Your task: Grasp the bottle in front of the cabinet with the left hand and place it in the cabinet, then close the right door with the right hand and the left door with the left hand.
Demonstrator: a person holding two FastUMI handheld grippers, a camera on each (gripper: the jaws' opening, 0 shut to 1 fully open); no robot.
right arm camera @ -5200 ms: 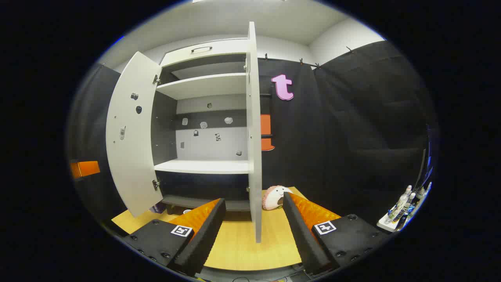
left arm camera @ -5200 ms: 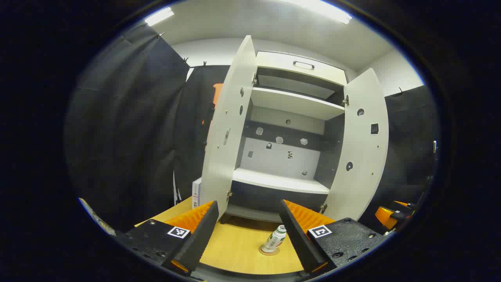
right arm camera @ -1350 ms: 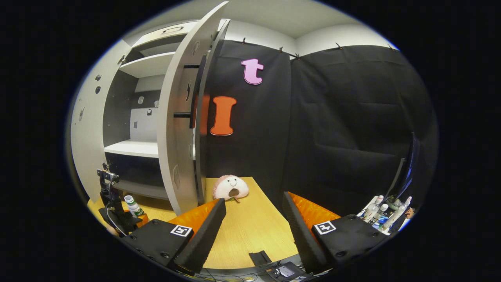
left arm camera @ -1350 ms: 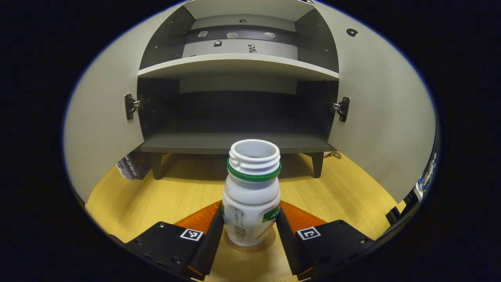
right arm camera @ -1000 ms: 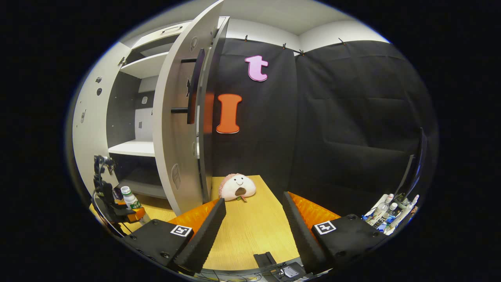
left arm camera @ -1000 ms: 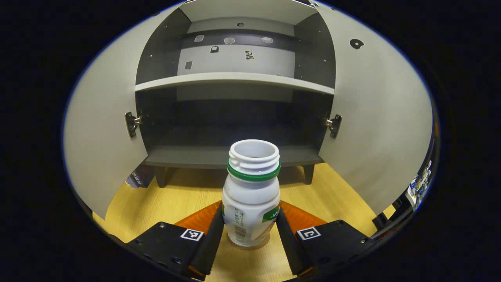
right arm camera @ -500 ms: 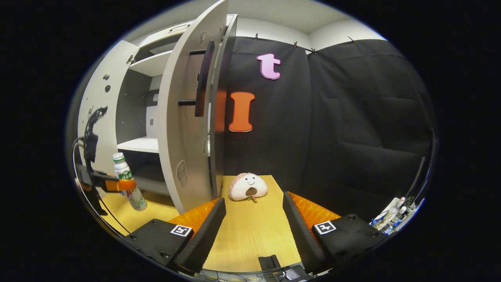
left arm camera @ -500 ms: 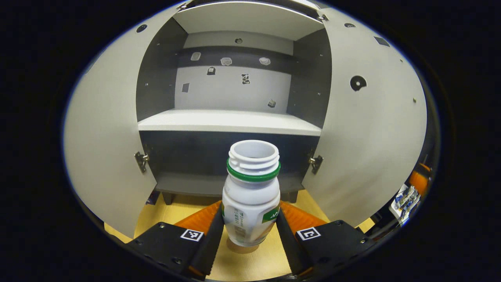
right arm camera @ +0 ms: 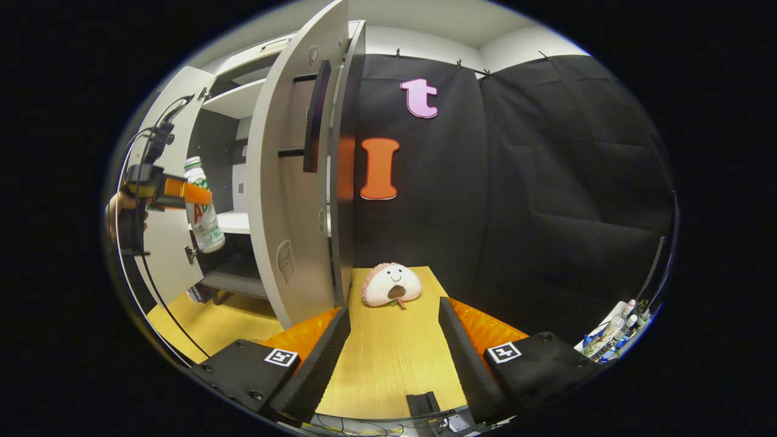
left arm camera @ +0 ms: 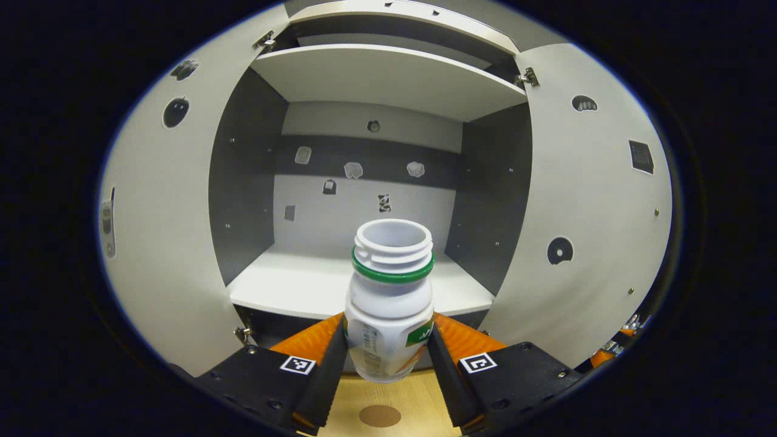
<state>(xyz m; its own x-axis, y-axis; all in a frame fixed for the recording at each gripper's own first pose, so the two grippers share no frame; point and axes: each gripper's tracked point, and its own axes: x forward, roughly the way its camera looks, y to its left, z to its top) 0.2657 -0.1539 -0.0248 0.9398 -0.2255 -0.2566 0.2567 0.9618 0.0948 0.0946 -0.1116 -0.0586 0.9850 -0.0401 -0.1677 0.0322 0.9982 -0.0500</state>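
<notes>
The left gripper (left arm camera: 387,358) is clamped on the uncapped white bottle (left arm camera: 390,303), holding it upright above the desk (left arm camera: 419,400), level with the cabinet's (left arm camera: 388,79) middle shelf (left arm camera: 291,285). Both doors stand open. The right gripper (right arm camera: 394,358) hovers spread and empty near the desk's front edge, beside the right door (right arm camera: 291,200).

Both views are bright and sharp, lit evenly from above. The white shelf (left arm camera: 340,285) reflects light softly; the cabinet's lower compartment is dark. Fisheye distortion bends the door (right arm camera: 291,182) near the edges.
</notes>
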